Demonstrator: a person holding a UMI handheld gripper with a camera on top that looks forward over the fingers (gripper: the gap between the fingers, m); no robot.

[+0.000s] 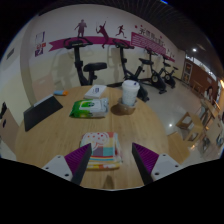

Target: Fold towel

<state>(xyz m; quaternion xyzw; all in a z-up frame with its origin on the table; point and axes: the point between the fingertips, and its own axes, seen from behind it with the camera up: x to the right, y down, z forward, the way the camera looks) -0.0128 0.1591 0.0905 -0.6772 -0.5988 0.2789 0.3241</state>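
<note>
Two purple-padded fingers of the hand-held gripper [110,165] stand apart, poised around a folded striped towel [104,148] on the round wooden table [55,135], ready to grasp.

A round, light-brown wooden tabletop [60,125] with a smooth, faintly sheened finish carries a folded striped cloth towel [106,150], soft and matt. Beyond it lie a glossy green-and-white plastic wipes packet [88,108] and a white, matt paper roll [130,94]. The gripper's purple finger pads [78,159] look smooth and rubbery.
</note>
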